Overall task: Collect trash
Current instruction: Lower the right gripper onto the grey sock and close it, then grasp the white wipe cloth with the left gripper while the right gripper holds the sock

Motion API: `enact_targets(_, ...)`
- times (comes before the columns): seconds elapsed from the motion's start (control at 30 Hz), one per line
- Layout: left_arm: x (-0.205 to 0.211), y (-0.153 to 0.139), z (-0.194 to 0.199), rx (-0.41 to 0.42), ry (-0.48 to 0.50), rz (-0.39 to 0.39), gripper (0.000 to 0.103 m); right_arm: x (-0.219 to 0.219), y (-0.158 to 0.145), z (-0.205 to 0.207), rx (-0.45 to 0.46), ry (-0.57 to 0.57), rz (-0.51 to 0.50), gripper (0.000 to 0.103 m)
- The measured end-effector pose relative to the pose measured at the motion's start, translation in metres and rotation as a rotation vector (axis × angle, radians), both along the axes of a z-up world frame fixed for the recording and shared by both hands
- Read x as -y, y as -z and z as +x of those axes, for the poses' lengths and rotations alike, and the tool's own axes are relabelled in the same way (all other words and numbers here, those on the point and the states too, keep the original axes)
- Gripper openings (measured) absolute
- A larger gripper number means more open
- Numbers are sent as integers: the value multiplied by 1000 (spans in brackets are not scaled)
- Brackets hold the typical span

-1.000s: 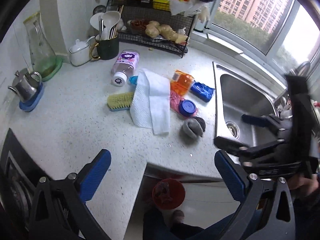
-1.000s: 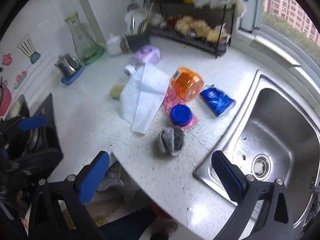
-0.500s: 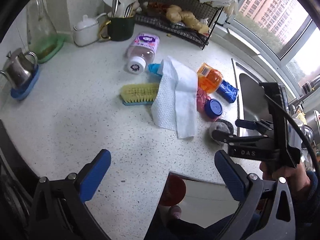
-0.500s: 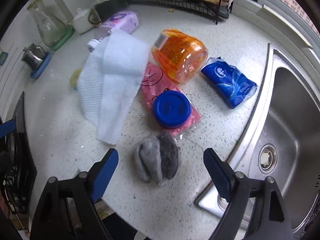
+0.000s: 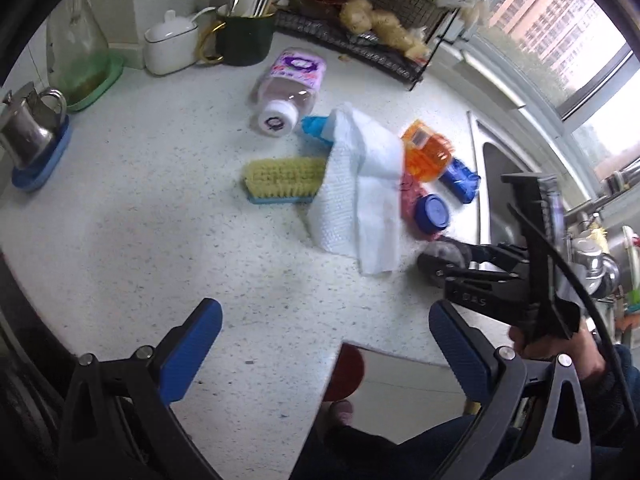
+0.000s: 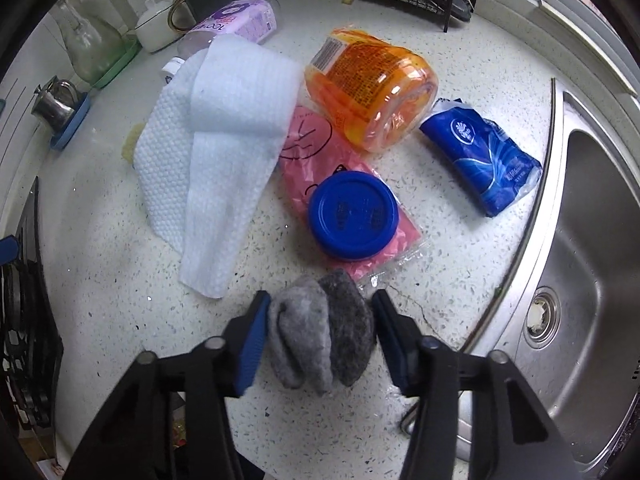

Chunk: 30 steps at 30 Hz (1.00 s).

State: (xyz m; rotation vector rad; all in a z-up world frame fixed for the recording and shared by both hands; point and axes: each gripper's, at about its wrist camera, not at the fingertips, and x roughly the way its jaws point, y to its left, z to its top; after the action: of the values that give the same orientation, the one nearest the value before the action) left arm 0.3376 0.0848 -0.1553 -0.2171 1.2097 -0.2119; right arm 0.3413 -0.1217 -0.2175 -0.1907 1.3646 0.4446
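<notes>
A rolled grey sock ball [image 6: 320, 340] lies on the white speckled counter [image 6: 120, 280] near its front edge. My right gripper [image 6: 322, 334] points down over it with a blue pad against each side, and its jaws are closing on it. In the left wrist view the right gripper [image 5: 448, 268] stands over the sock ball [image 5: 438, 250], held by a hand [image 5: 560, 348]. My left gripper [image 5: 324, 312] hangs open above bare counter with nothing between its fingers. Behind the sock ball lie a white paper towel [image 6: 216, 152], a pink plastic bag [image 6: 316, 148], a blue lid [image 6: 352, 216], an orange jar [image 6: 372, 88] and a blue tissue pack [image 6: 484, 160].
A steel sink [image 6: 592, 240] opens to the right. A purple bottle [image 5: 292, 88] and a scrub brush [image 5: 284, 180] lie further left. A mug of utensils [image 5: 244, 36], a wire rack [image 5: 360, 32], a glass carafe [image 5: 76, 52] and a small steel pot [image 5: 28, 132] line the back. A red bin [image 5: 348, 372] stands on the floor below.
My right gripper dropped to the sock ball and its jaws narrowed from wide open to the ball's sides. The left gripper moved lower and left over the counter, still open.
</notes>
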Motion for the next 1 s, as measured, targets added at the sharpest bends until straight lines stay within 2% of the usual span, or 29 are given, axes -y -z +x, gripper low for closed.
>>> enact_targets(0.13, 0, 1, 3, 9, 7, 20, 102, -2, -5, -7, 35, -24, -6, 37)
enact_targets(0.23, 3, -2, 6, 23, 27, 27, 103, 2, -16, -13, 41, -12, 41, 36)
enact_targets(0.33, 6, -2, 12, 24, 44, 9, 102, 12, -27, -16, 55, 3, 57, 37)
enact_targets(0.47, 18, 1, 22, 35, 69, 25, 102, 30, -43, -22, 69, 47, 74, 37)
enact_targets(0.57, 30, 10, 34, 32, 94, 19, 102, 39, -46, -22, 74, 84, 83, 37)
enact_targets(0.73, 53, 41, 56, -4, 136, 78, 102, 58, -50, -29, 77, 143, 84, 37)
enact_targets(1.0, 81, 65, 85, 3, 159, 166, 102, 73, -47, -44, 51, 227, 68, 37)
